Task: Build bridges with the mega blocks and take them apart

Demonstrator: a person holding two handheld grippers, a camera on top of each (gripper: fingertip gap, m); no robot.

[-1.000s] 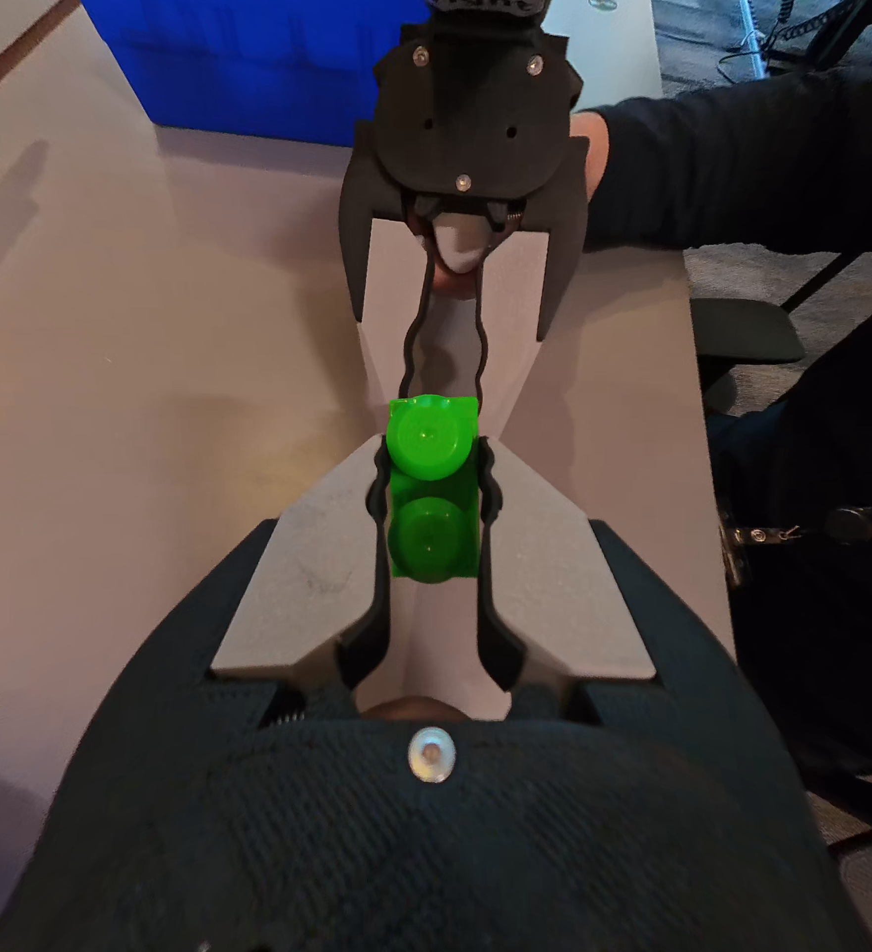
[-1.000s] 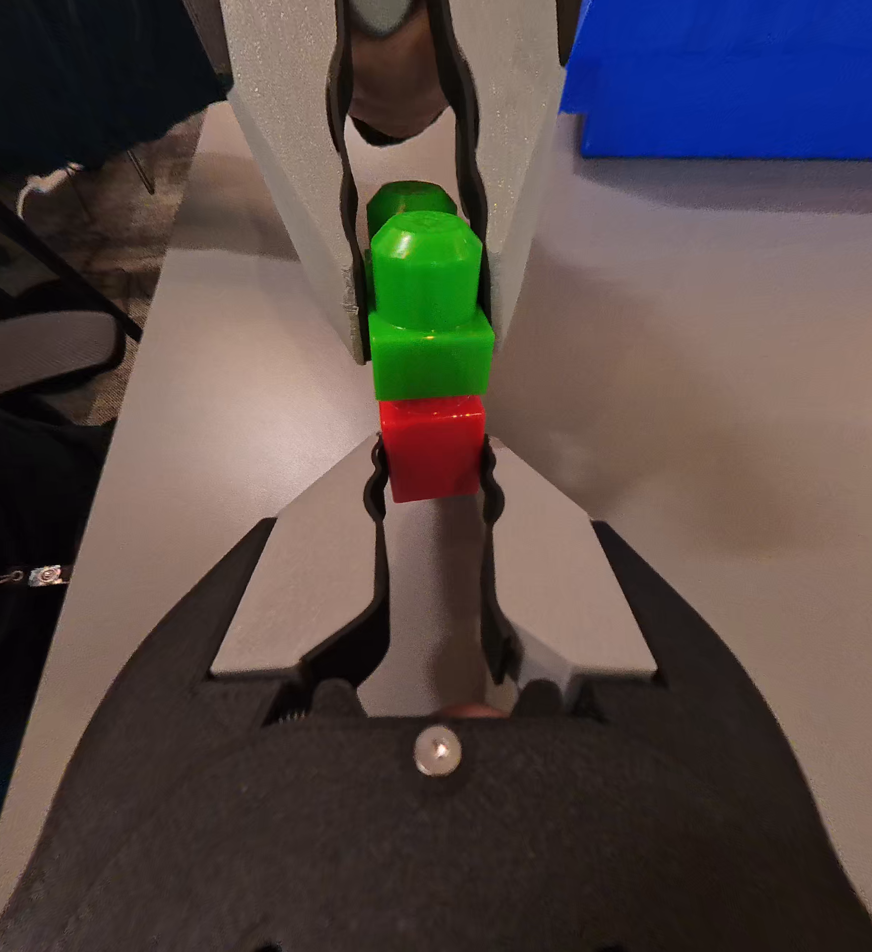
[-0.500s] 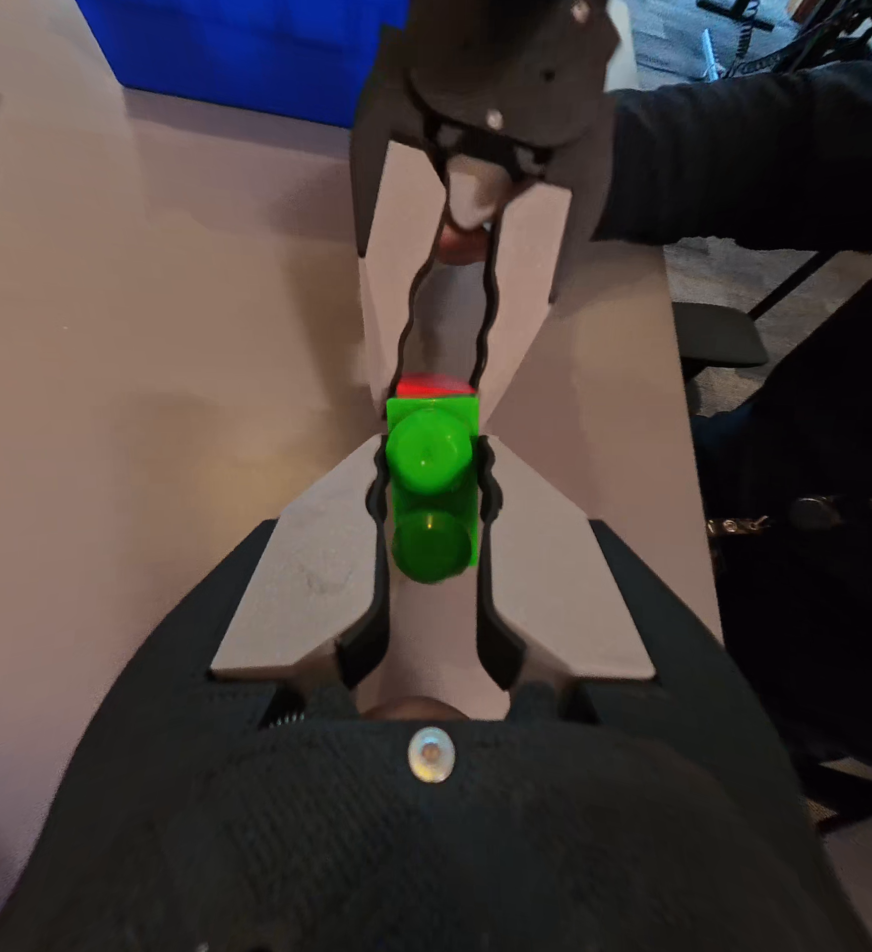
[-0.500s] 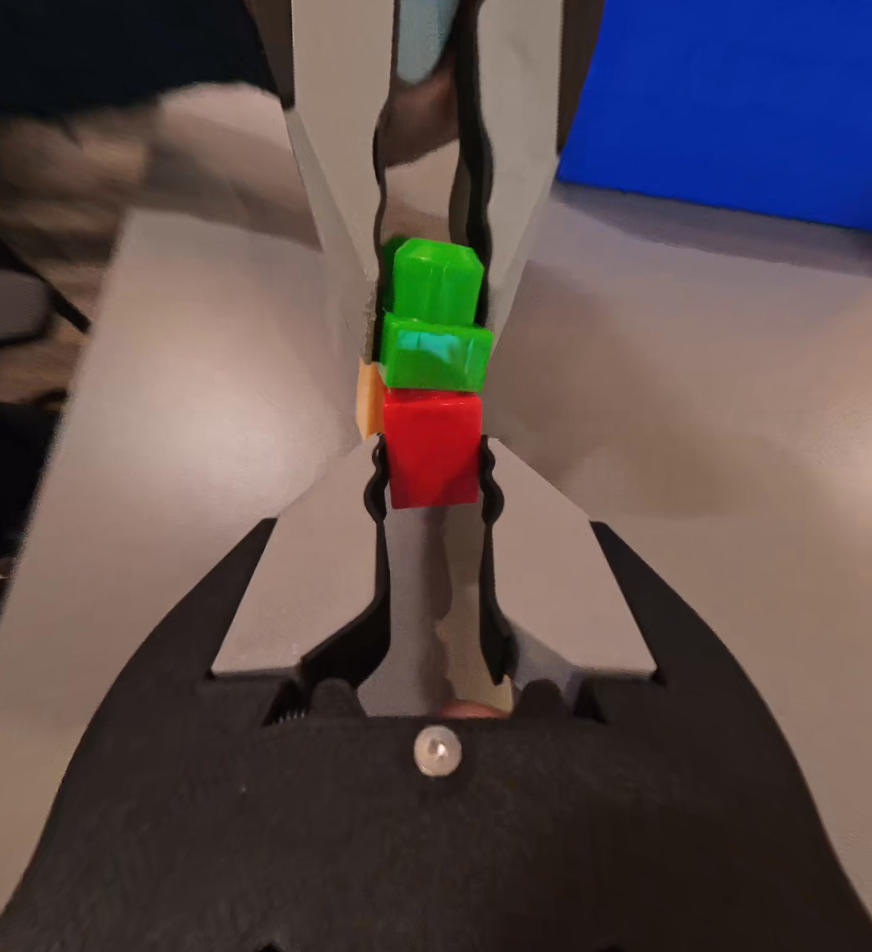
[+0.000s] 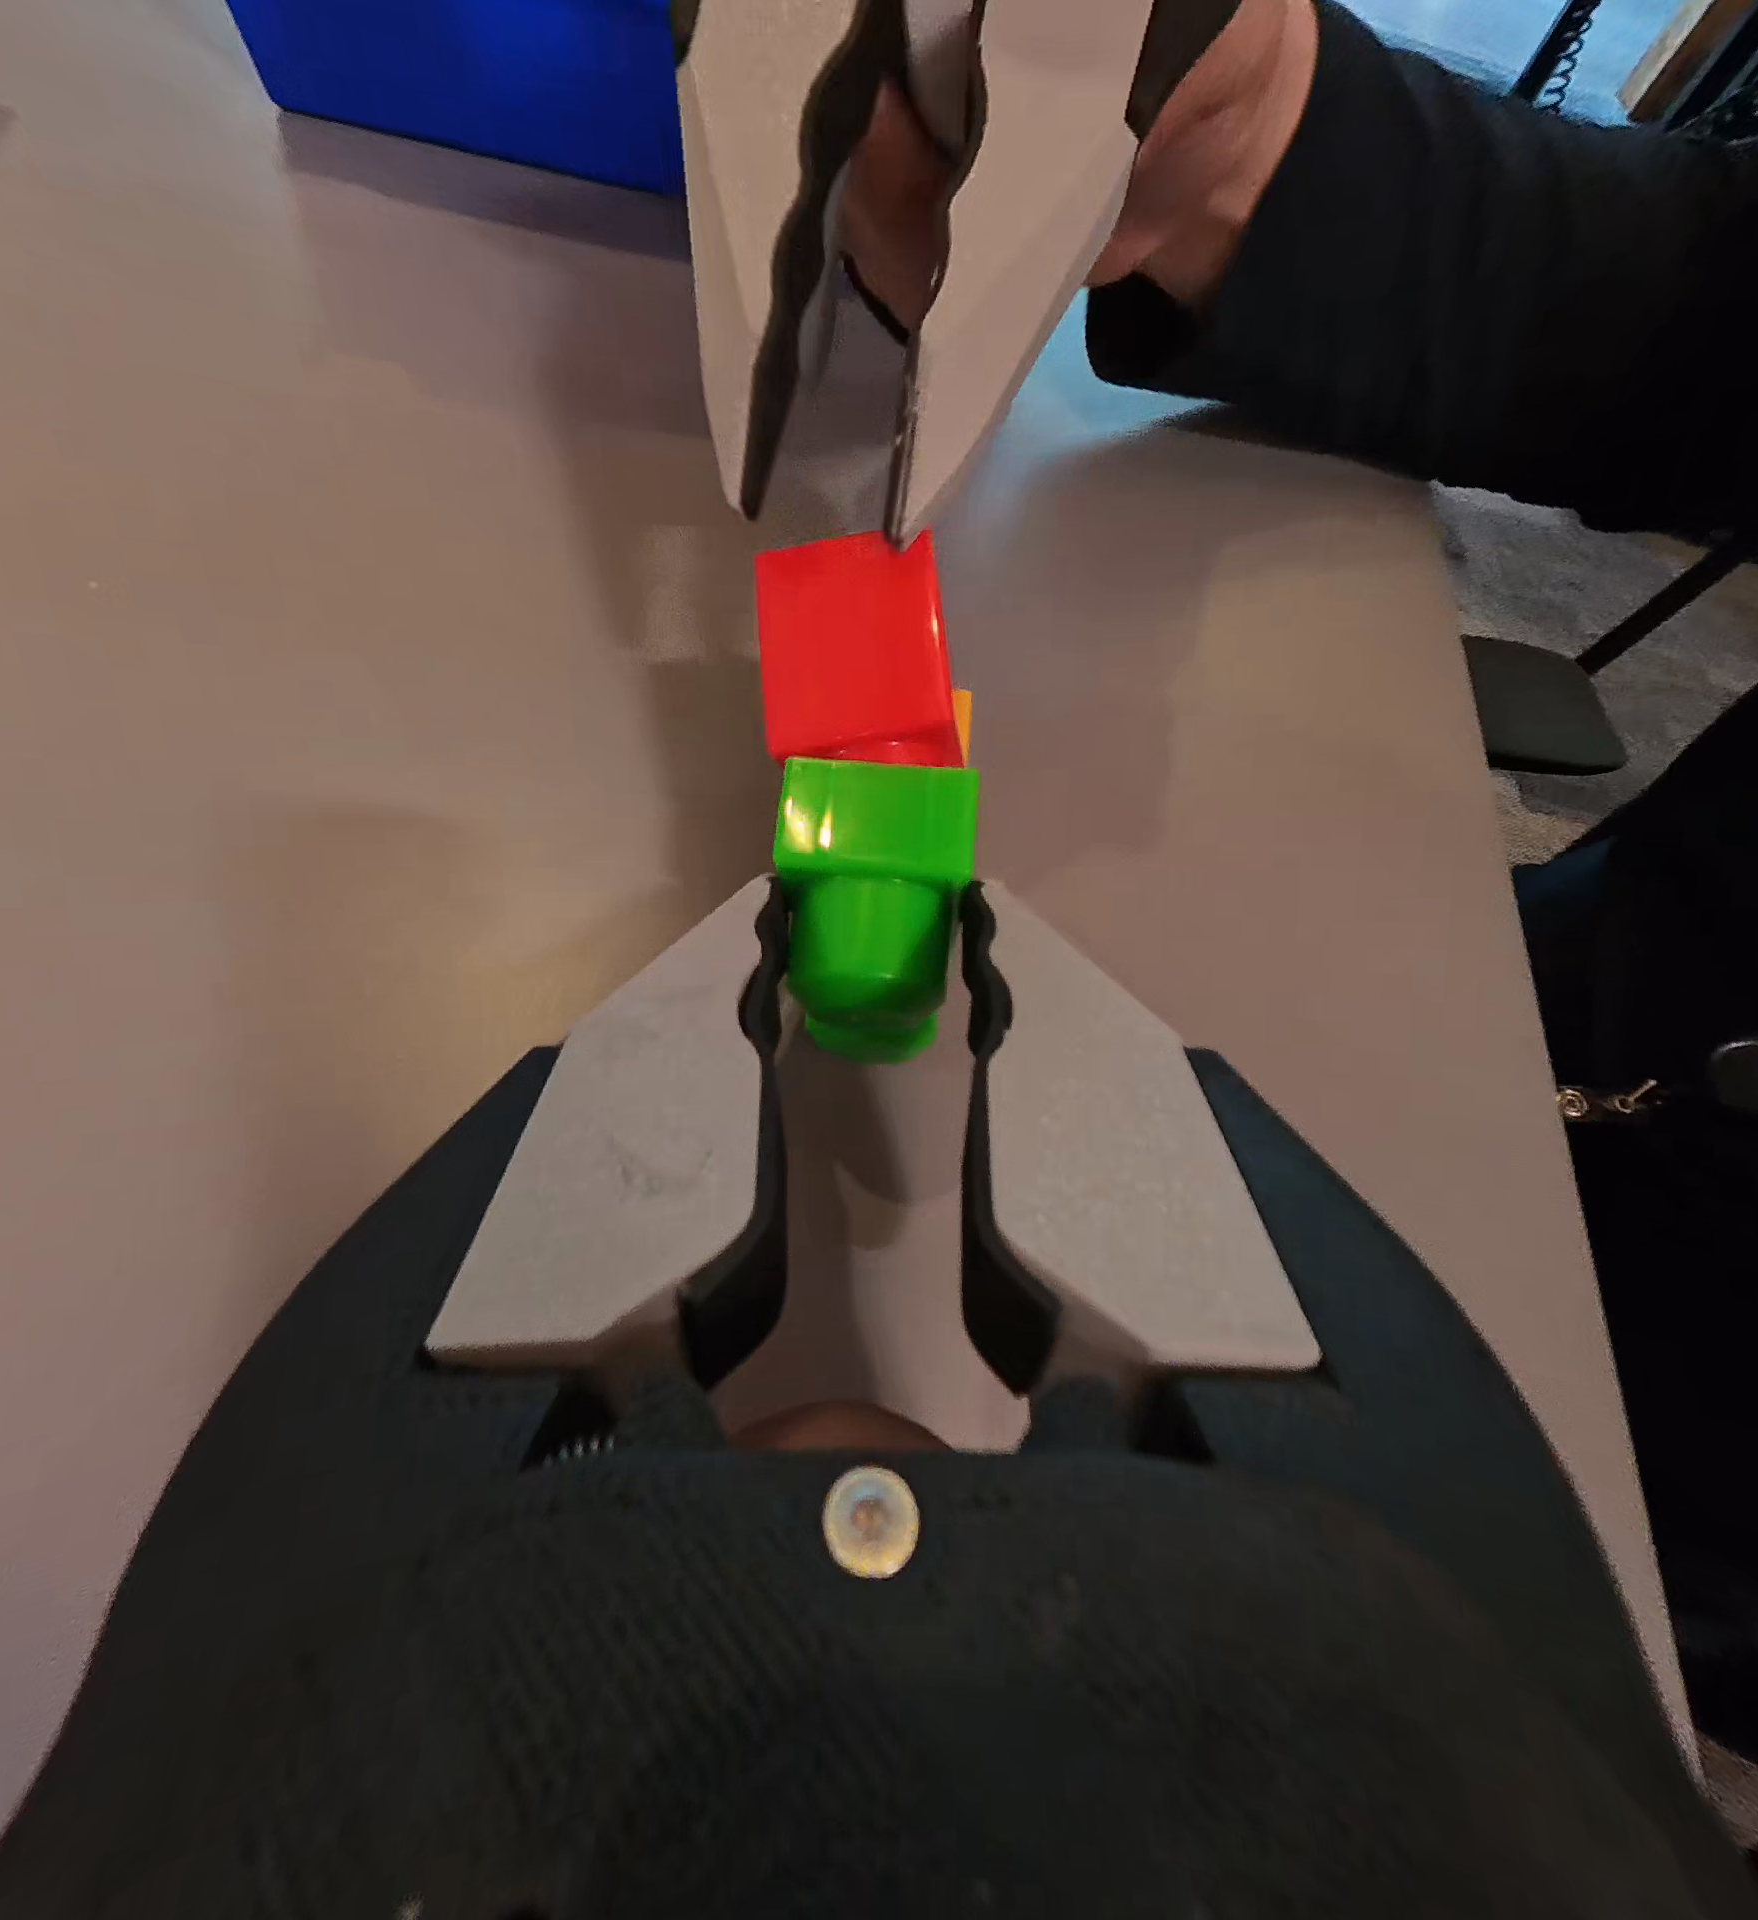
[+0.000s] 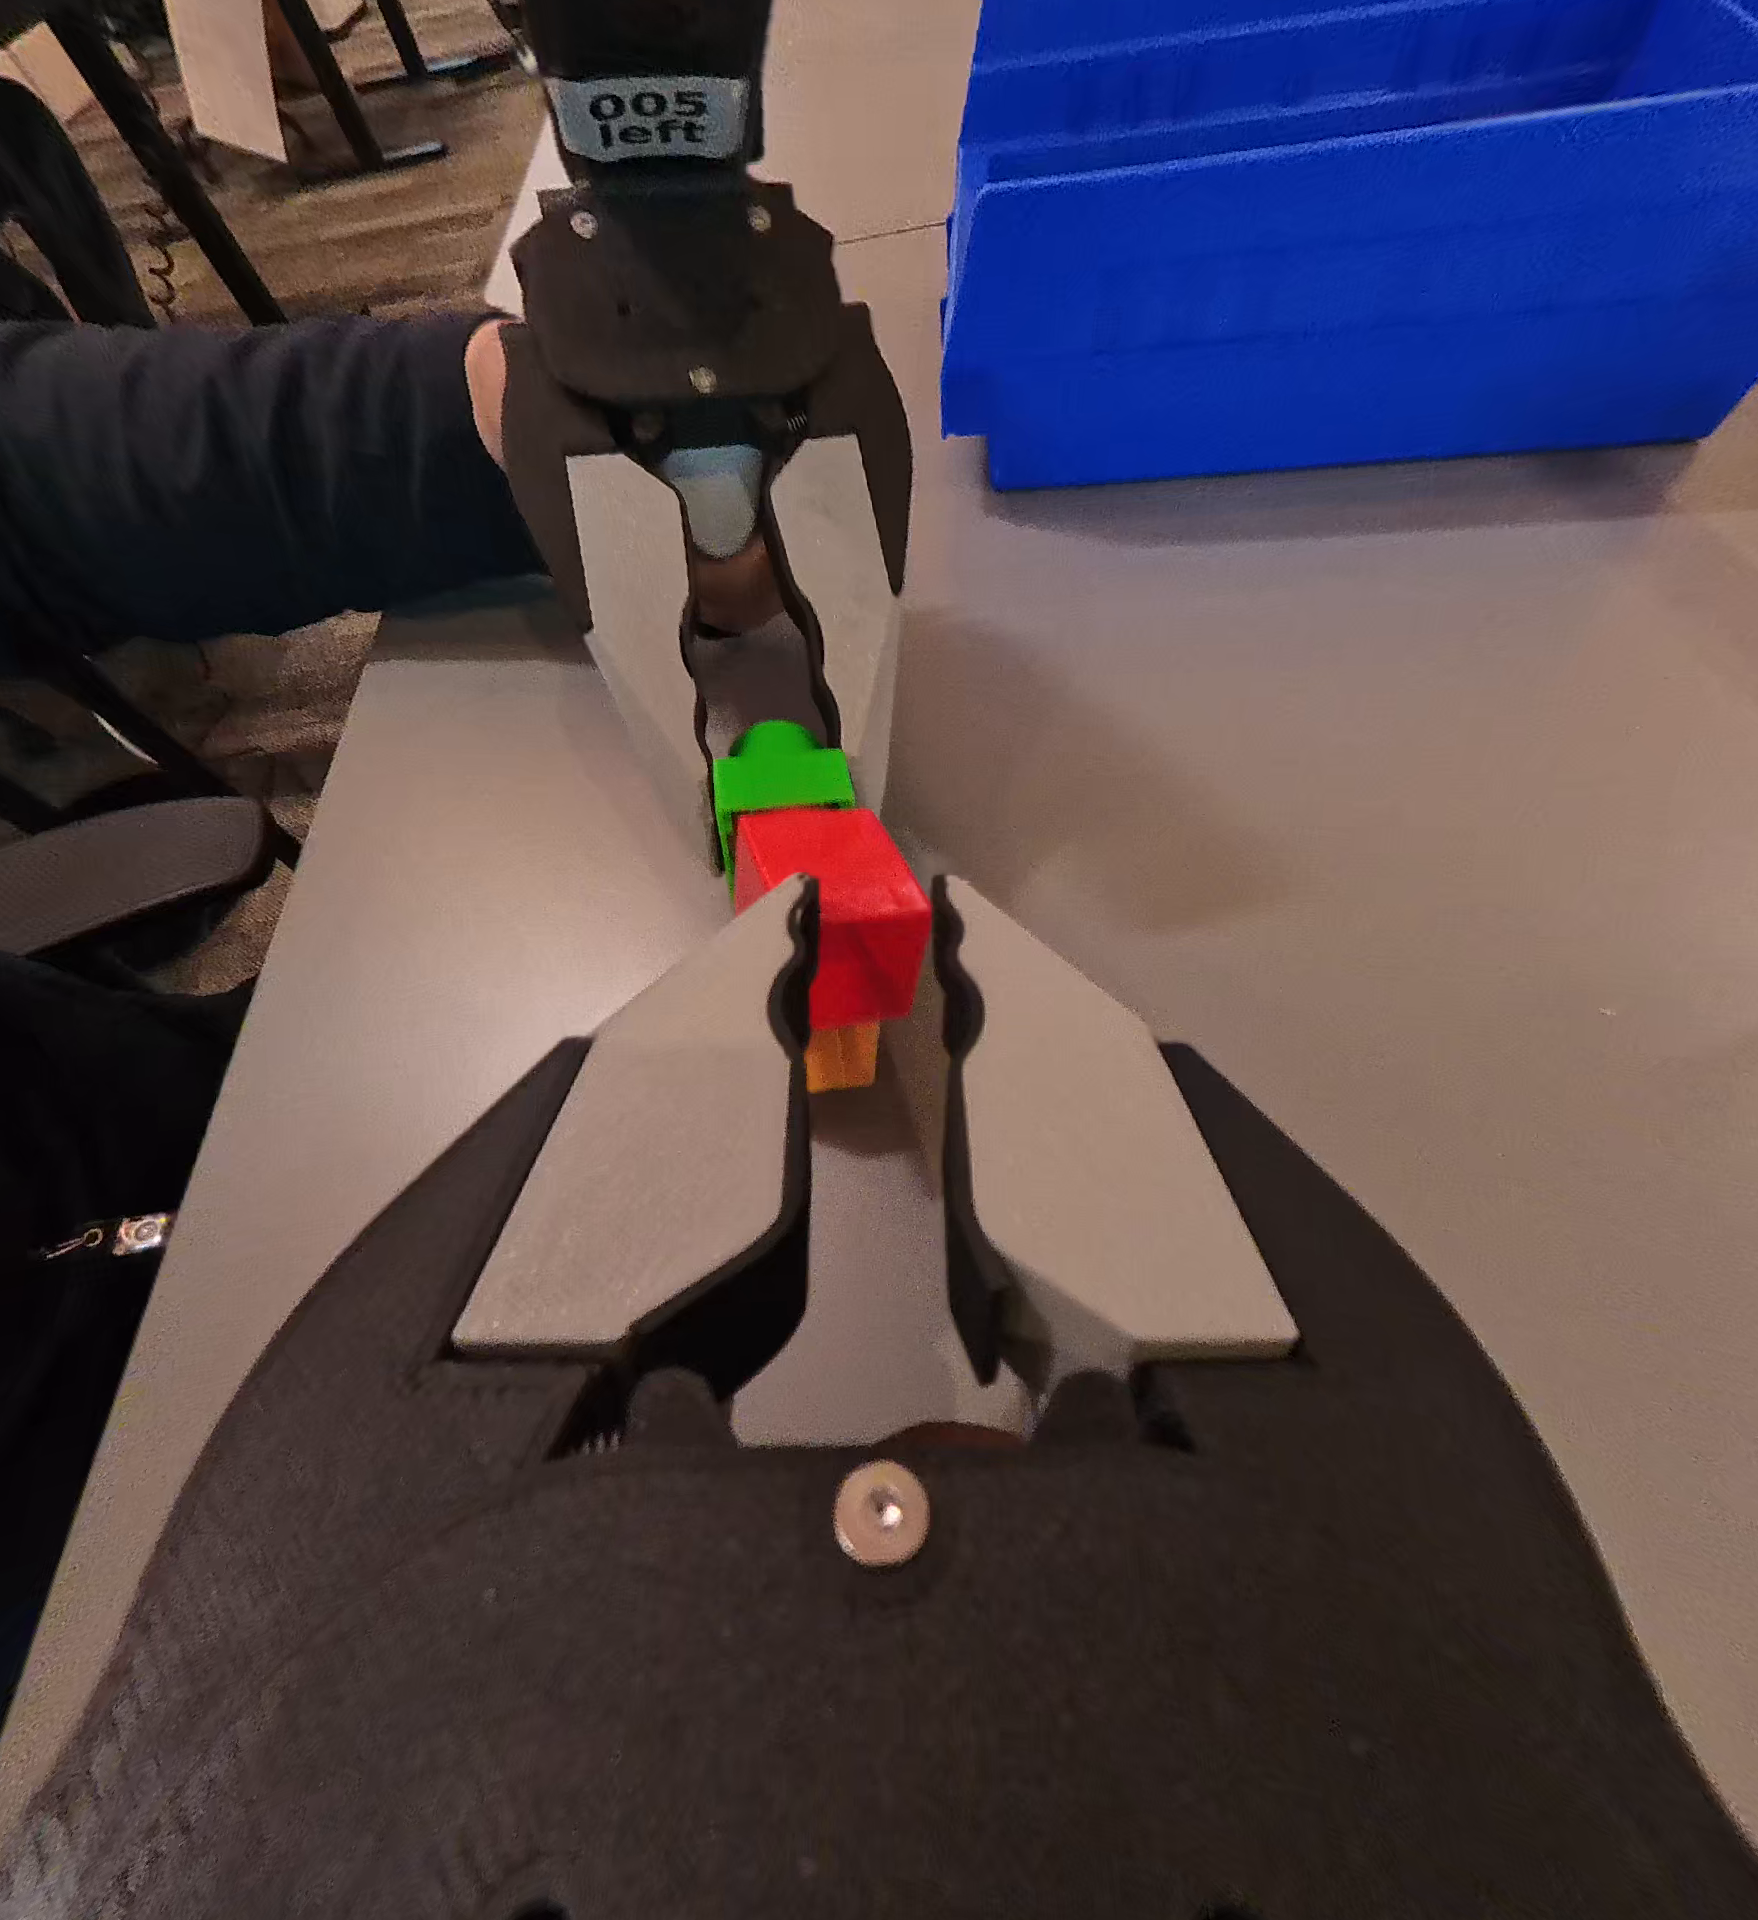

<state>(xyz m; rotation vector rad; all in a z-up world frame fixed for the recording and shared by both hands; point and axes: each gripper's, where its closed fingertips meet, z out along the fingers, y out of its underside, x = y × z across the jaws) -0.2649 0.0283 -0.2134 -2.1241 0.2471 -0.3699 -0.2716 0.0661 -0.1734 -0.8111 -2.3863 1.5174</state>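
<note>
**Left tongs** (image 5: 870, 904), nearest: clamped on the green block (image 5: 875, 821), held above the table (image 5: 283, 623)

**Red block** (image 5: 844, 644): plugged into the green one, tilted, a stud partly exposed; an orange block (image 5: 961, 722) is glimpsed behind it

**Right tongs** (image 5: 823, 509), beyond: closed on the red block a second ago, now parted, tips just at its far end; the joint is judged loosened, not yet separated

**Room**: table edge close on the right, bare surface left, blue bin (image 5: 459, 94) far

Grey table (image 6: 1374, 831), blue bin (image 6: 1374, 312), carpeted floor (image 6: 262, 665).
</note>
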